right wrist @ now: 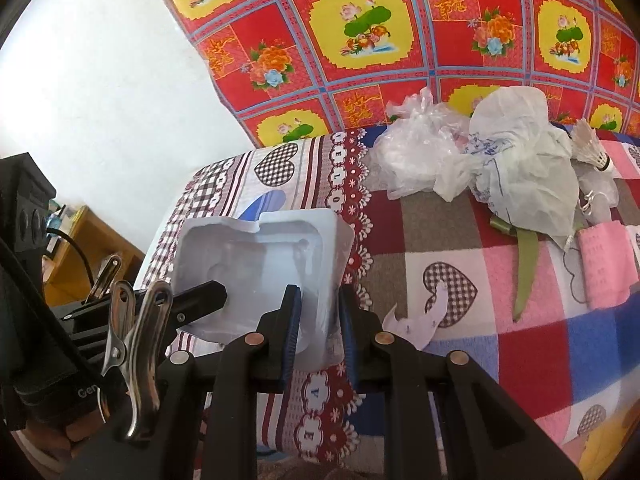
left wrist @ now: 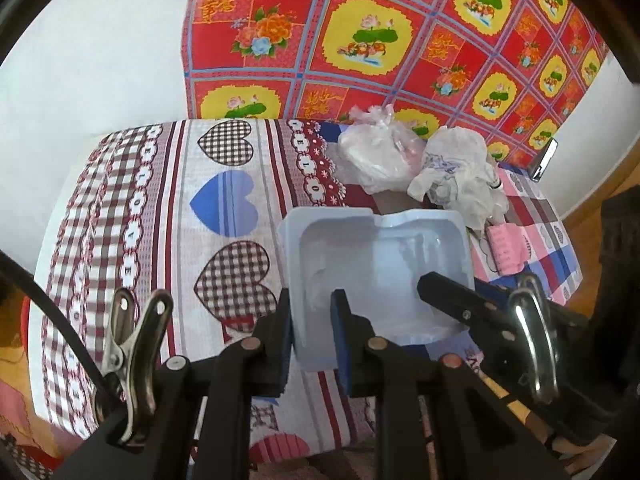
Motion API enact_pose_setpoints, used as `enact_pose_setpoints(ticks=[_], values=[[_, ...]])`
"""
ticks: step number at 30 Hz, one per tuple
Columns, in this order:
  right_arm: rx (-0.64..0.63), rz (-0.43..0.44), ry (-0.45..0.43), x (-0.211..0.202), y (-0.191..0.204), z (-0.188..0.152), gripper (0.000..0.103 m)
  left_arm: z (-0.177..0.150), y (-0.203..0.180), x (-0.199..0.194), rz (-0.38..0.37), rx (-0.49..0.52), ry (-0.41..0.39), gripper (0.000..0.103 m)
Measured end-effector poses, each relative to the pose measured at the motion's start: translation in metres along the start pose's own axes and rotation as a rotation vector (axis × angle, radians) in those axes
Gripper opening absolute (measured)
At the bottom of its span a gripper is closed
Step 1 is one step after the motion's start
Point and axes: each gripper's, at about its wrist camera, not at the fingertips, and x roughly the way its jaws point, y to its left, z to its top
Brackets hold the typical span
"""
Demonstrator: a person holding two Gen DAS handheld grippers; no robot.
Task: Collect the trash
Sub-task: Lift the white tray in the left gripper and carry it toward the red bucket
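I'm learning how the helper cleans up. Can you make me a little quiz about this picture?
1. True or false: both grippers hold the white tray.
2. What lies behind the tray on the blanket? A) crumpled bags B) a shoe C) a book
3. Fill in: the shuttlecock lies at the ___ end of the bags in the right wrist view.

Key:
1. True. The left gripper pinches one wall and the right gripper pinches the opposite wall.
2. A
3. right
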Motion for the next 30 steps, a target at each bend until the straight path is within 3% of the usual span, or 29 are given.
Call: enact_pose_setpoints(ticks=[17,30], values=[[-0.088,0.069,-0.027,-0.019,0.023,-0.02,0.021,-0.03,0.008,-0.037,0.062,-0.085,-0.061,0.019],[-0.192,0.141,-0.016,-0.009,0.068,-0.027,0.021,-0.051,0.055,-0.067,0.113,-0.217,-0.116,0.019]])
